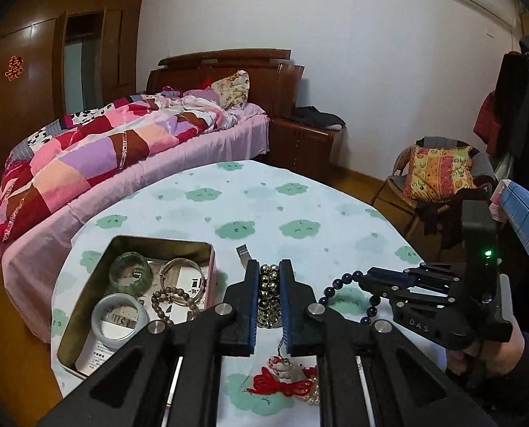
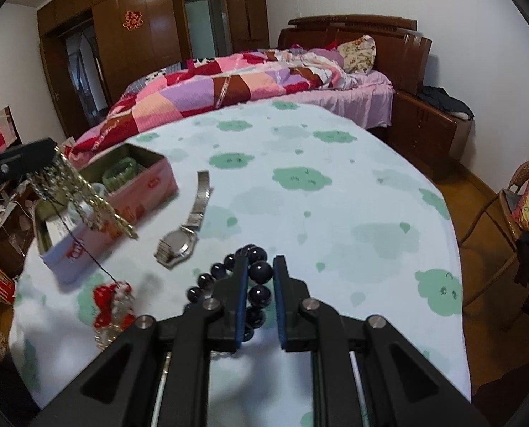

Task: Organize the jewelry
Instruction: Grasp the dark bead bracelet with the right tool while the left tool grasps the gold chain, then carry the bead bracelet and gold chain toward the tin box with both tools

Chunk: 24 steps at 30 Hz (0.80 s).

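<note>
A: Presently, we take the open tin (image 1: 207,249) as our reference. Inside it we count a green bangle (image 1: 131,271), a pale bangle (image 1: 119,316), a thin metal bangle (image 1: 183,277) and a brown bead bracelet (image 1: 172,300). We judge the sorting about half done.

B: And what lies outside the tin?

A: On the bench (image 2: 335,213), just to the right of the tin, we see a wristwatch (image 2: 181,242) lying flat with its strap stretched out. Nearer us than the tin, a red-corded charm (image 2: 113,302) hangs just over the cloth.

B: What of each gripper?

A: We find the left gripper (image 1: 268,302) narrowed on a bundle of gold-coloured beads (image 1: 268,295), pads pressing both sides. The bundle is lifted beside the tin's near right corner, the charm dangling from it on a dark thread. The right gripper (image 2: 261,295) is narrowed on a dark bead bracelet (image 2: 259,270), well to the right of the tin, one bead between its pads.

B: What remains?

A: In our judgement, both held pieces and the wristwatch have yet to go into the tin.
</note>
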Motion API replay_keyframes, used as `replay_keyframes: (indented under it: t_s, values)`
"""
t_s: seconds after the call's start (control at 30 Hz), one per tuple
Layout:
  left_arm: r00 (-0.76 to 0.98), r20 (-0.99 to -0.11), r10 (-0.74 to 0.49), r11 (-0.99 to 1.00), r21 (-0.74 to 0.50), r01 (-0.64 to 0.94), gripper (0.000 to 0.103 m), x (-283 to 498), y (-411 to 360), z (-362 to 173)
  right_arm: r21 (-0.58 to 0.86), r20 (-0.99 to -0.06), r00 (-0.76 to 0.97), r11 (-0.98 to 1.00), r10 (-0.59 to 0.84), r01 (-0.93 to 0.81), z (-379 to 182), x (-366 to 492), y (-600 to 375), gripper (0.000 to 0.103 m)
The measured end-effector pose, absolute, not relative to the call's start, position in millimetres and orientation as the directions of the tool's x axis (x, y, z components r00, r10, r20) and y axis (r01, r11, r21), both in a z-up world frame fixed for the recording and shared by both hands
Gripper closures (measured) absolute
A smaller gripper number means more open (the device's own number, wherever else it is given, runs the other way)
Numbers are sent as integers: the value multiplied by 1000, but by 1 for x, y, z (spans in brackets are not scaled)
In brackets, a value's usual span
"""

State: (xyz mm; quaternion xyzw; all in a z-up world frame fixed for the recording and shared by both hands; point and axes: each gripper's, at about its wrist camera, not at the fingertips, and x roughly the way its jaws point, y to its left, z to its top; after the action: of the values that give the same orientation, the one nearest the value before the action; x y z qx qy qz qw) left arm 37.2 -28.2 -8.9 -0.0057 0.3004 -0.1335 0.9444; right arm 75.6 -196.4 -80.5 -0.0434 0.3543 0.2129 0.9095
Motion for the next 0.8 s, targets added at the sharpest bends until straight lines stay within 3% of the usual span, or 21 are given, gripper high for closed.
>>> replay_keyframes:
  t_s: [0.8]
  values:
    - [798, -560, -223, 974, -84, 212, 93, 36, -17, -5, 77, -577, 700, 881, 420, -466, -45, 62, -183, 87]
